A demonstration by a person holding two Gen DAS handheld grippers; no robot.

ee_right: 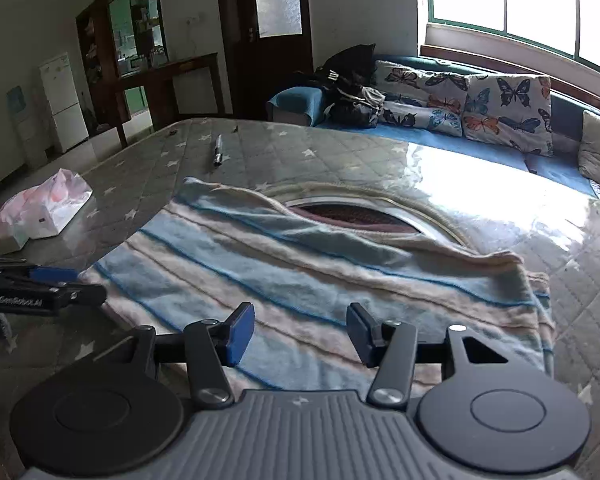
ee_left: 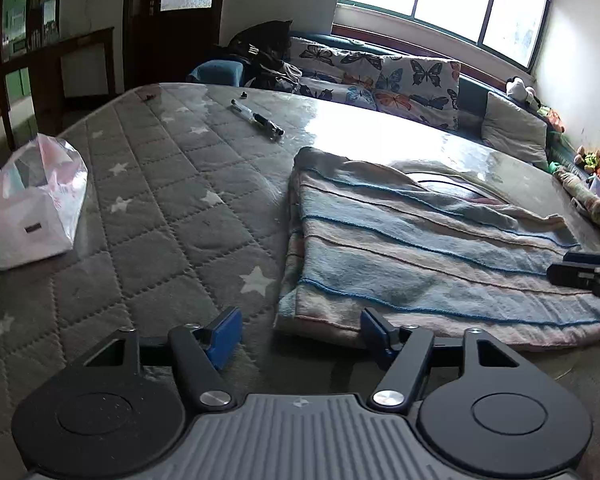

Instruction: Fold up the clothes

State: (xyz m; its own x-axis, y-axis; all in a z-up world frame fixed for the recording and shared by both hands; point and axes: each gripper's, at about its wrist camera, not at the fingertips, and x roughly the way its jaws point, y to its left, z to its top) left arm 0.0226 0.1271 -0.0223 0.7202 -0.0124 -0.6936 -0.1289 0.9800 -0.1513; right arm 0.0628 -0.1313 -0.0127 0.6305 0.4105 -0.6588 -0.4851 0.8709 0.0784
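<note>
A striped garment in pale blue, cream and pink lies folded flat on the grey star-quilted table cover, its neck opening facing the far side. My left gripper hovers open at the garment's near left corner, nothing between its blue pads. My right gripper stands open just above the garment's near edge, its pads apart and gripping nothing. Each gripper shows at the edge of the other's view: right gripper, left gripper.
A plastic bag with a white box sits on the left of the table. A pen lies toward the far side. Behind the table runs a sofa with butterfly cushions, dark clothes and soft toys.
</note>
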